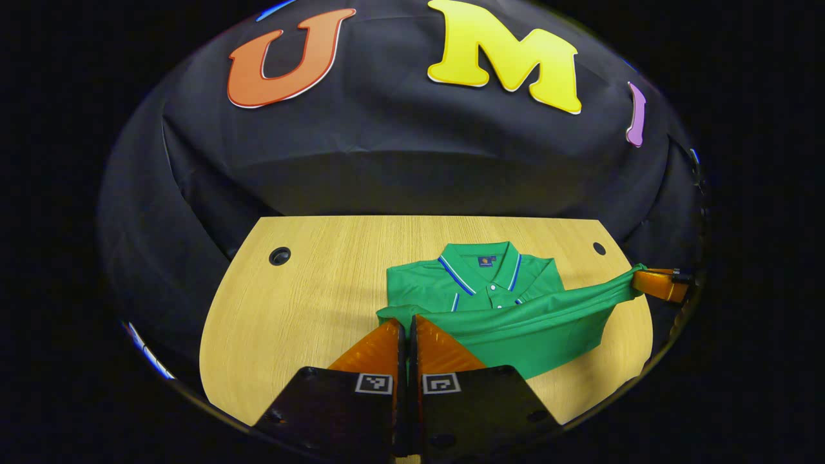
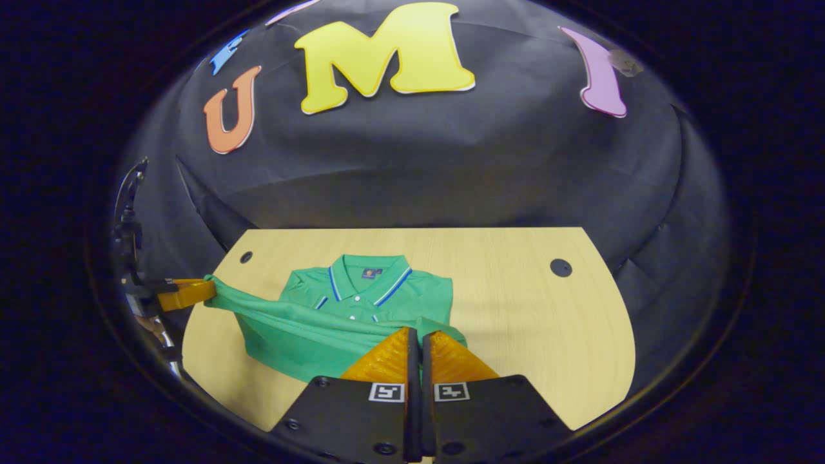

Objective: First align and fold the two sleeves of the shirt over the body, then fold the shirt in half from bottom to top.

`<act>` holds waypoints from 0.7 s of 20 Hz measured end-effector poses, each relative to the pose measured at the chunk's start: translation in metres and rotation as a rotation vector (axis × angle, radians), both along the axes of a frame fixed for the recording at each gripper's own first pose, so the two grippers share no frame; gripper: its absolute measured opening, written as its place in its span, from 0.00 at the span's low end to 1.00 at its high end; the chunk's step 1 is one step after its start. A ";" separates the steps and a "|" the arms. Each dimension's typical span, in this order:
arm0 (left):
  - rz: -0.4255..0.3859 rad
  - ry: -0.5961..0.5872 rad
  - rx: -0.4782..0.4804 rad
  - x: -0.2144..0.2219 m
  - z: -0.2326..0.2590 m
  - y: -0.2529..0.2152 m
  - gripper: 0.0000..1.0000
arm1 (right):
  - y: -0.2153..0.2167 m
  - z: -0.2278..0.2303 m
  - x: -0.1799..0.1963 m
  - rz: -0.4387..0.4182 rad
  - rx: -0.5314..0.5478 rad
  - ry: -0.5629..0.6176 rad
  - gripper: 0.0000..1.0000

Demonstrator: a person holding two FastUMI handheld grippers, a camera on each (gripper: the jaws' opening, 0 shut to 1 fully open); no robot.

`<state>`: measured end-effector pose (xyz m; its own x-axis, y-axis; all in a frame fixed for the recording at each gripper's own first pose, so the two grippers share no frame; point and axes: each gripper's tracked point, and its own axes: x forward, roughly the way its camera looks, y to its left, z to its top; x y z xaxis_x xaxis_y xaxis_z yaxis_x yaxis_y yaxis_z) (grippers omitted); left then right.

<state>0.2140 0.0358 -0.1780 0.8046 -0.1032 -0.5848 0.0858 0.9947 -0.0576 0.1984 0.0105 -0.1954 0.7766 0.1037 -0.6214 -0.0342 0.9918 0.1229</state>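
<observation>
A green polo shirt (image 1: 480, 274) with a blue-striped collar lies on the wooden table (image 1: 322, 303), collar toward the far edge, with no sleeve sticking out at the sides. Its bottom hem (image 1: 548, 309) is lifted off the table and stretched taut between the two grippers. My left gripper (image 1: 408, 324) is shut on one hem corner. In the right gripper view my right gripper (image 2: 417, 335) is shut on the other corner of the shirt (image 2: 361, 299). Each gripper also shows far off in the other's view: the right gripper (image 1: 639, 279) and the left gripper (image 2: 207, 290).
The table (image 2: 528, 322) has two round cable holes near its far corners (image 1: 280, 256) (image 1: 599, 248). Bare wood lies on both sides of the shirt. The black cloth wall rises right behind the table's far edge.
</observation>
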 end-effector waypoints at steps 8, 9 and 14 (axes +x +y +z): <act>-0.013 0.041 0.067 0.089 -0.087 0.000 0.06 | -0.019 -0.095 0.102 -0.061 -0.004 0.047 0.02; -0.016 0.059 0.067 0.094 -0.100 -0.001 0.03 | -0.020 -0.109 0.107 -0.059 0.000 0.059 0.02; -0.025 0.048 0.108 0.119 -0.126 -0.006 0.03 | -0.025 -0.137 0.124 -0.046 -0.003 0.076 0.02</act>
<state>0.3328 0.0301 -0.3040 0.7732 -0.0571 -0.6315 0.1101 0.9929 0.0450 0.3226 -0.0141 -0.3321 0.7311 0.0666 -0.6790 0.0210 0.9926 0.1200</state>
